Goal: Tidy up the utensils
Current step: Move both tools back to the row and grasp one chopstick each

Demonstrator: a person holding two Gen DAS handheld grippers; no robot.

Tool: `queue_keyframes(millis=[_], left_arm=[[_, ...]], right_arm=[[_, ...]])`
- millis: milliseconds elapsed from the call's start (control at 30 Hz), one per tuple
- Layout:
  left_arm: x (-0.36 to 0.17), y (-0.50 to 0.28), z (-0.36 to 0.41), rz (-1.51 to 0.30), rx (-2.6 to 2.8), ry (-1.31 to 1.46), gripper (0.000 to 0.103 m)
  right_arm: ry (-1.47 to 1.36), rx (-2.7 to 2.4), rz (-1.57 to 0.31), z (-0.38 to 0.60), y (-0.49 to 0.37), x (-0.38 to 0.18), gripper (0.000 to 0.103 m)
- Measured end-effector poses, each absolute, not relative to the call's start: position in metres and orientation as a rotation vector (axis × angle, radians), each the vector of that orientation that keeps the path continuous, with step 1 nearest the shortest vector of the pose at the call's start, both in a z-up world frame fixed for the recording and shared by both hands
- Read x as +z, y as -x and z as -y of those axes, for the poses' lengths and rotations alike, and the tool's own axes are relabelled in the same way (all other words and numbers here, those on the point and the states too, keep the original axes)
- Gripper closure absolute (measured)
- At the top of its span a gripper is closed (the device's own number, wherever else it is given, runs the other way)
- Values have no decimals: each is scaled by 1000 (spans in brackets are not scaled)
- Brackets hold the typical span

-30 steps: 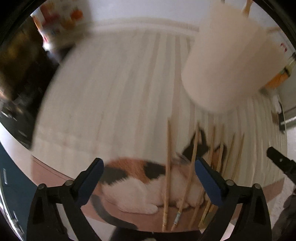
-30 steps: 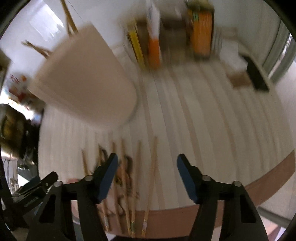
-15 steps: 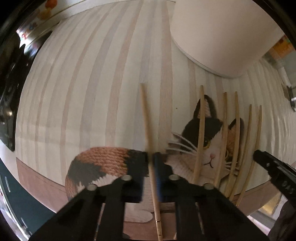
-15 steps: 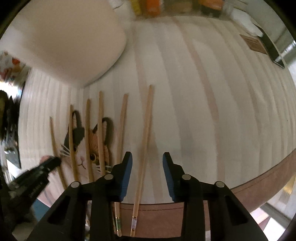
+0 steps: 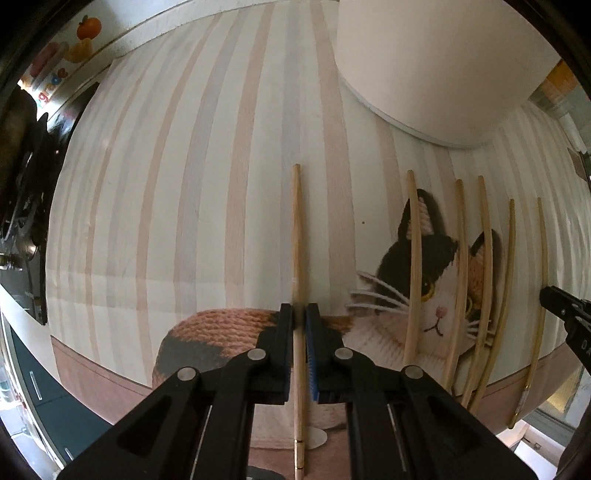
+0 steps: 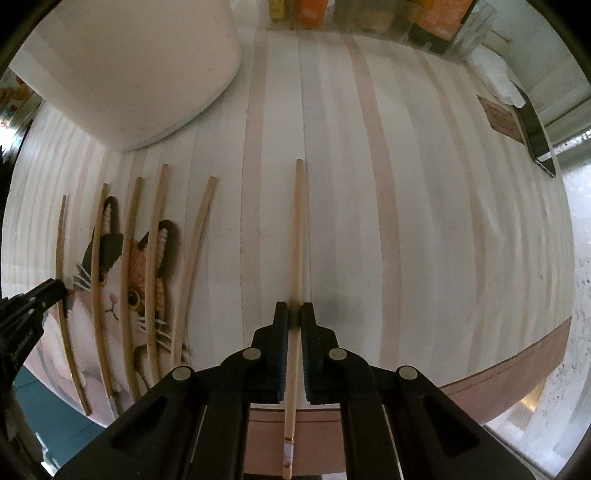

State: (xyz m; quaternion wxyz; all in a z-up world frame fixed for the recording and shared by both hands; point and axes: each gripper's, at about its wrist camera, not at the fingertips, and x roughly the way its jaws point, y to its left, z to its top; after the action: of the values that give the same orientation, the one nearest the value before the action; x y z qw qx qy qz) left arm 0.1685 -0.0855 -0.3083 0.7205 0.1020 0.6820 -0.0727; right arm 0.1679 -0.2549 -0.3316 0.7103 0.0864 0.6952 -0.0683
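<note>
Pale wooden chopsticks lie side by side on a striped placemat (image 5: 184, 184) with a cat picture. My left gripper (image 5: 300, 314) points down and is shut on the leftmost chopstick (image 5: 297, 229), which still lies flat. My right gripper (image 6: 294, 314) is shut on the rightmost chopstick (image 6: 298, 229), which sits apart from the rest on bare stripes. Several loose chopsticks (image 6: 151, 258) lie between the two over the cat's face. A tall white holder (image 5: 424, 66) stands just beyond them. The tip of each gripper shows at the edge of the other's view.
The mat's brown border and the table's near edge run right under both grippers. A dark phone (image 6: 535, 136) and a small card lie at the far right. Coloured packages (image 6: 310, 11) line the back. Dark clutter (image 5: 22, 184) sits off the mat's left side.
Both grippers have come down onto the mat from above. Each was open and has shut on a chopstick, the left first and the right just now.
</note>
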Motion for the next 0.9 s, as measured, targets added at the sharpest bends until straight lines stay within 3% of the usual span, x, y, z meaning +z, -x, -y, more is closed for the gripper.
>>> queue_keyframes(millis=[433, 900], left_arm=[[-315, -235, 62, -1568, -150, -142, 98], [-314, -257, 65, -1566, -90, -108, 98]], right_arm=[[-135, -67, -1595, 268, -213, -350, 96], [-96, 2, -1659, 260, -258, -364, 96]])
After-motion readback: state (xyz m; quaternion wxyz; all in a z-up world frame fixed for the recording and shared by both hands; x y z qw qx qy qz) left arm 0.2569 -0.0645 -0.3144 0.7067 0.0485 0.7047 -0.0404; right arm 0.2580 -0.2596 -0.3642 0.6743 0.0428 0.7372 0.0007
